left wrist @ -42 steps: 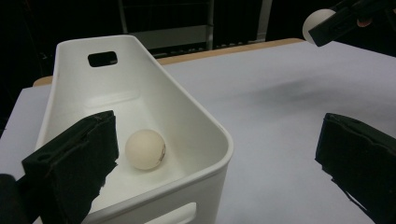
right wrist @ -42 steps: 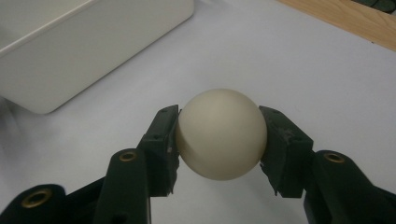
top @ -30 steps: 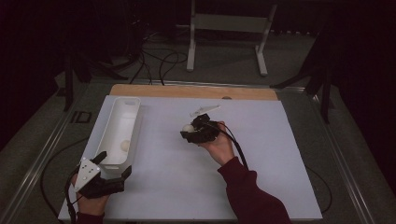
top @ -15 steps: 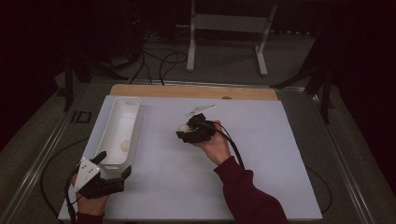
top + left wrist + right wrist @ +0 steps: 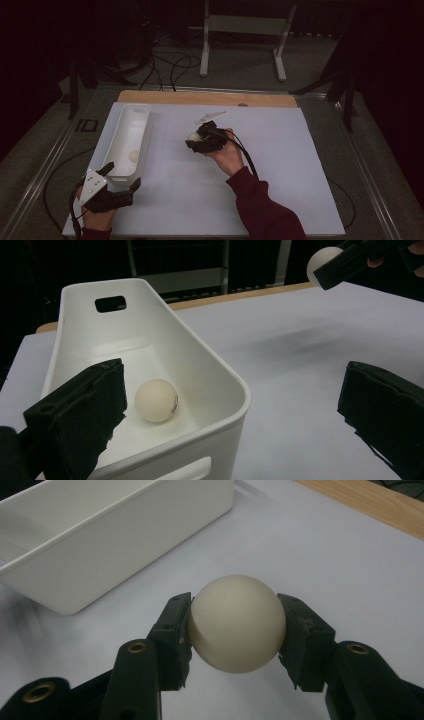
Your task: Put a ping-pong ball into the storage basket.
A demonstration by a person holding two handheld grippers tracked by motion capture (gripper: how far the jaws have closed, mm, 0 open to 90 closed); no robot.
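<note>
A cream ball (image 5: 236, 623) sits pinched between the jaws of the right hand-held gripper (image 5: 197, 141), lifted above the white desk (image 5: 280, 165) just beside the white bin (image 5: 127, 140); a second ball (image 5: 156, 400) lies inside; the left hand-held gripper (image 5: 122, 182) waits at the bin's near end, jaws apart — a smooth round ball could squirt free if the squeeze slackens.
</note>
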